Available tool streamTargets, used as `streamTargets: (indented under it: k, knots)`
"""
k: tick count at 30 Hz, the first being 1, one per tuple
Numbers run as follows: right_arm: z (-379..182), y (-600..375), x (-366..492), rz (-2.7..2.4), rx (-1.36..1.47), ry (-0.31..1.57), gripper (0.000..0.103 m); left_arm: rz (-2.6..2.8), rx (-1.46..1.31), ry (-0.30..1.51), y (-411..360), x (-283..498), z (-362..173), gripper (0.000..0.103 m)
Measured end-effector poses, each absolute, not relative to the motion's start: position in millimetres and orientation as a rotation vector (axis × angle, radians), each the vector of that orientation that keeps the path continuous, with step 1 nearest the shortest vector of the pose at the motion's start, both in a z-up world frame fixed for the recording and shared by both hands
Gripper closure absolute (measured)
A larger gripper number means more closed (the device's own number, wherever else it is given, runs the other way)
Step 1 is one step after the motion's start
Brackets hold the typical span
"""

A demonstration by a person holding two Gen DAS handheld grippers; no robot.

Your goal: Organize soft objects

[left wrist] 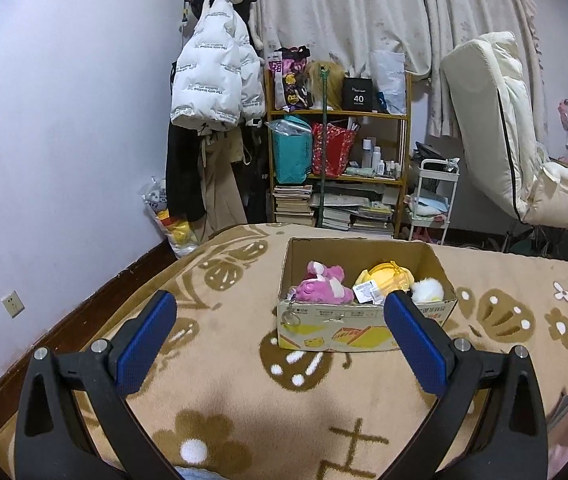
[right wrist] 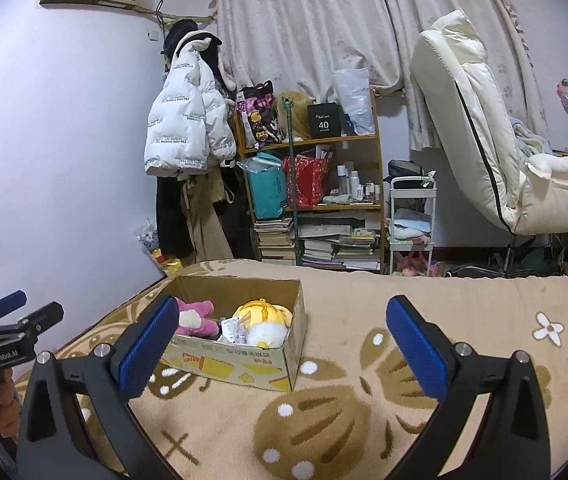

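Note:
A cardboard box stands on the beige patterned blanket. Inside it lie a pink plush toy, a yellow plush toy and a white fluffy toy. My left gripper is open and empty, held over the blanket just short of the box. In the right wrist view the box sits front left with the pink plush and the yellow plush in it. My right gripper is open and empty, to the right of the box. The left gripper shows at the left edge.
Beyond the bed stand a wooden shelf with bags and books, a white jacket on a rack, a small white cart and a cream chair. The wall runs along the bed's left side.

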State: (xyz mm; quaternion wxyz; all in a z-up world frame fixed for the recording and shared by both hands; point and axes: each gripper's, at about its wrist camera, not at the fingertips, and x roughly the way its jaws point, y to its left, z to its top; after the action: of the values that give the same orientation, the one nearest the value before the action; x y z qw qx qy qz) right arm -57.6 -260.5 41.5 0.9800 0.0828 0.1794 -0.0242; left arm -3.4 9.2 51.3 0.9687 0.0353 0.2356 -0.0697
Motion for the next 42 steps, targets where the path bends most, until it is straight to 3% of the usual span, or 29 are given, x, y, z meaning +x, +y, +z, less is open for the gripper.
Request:
streamTargets:
  k: [42]
  knots:
    - [34.7, -266.5, -57.6, -0.054, 0.145, 0.391, 0.000, -0.112, 0.090, 0.473, 5.6, -3.6, 46.7, 0.001]
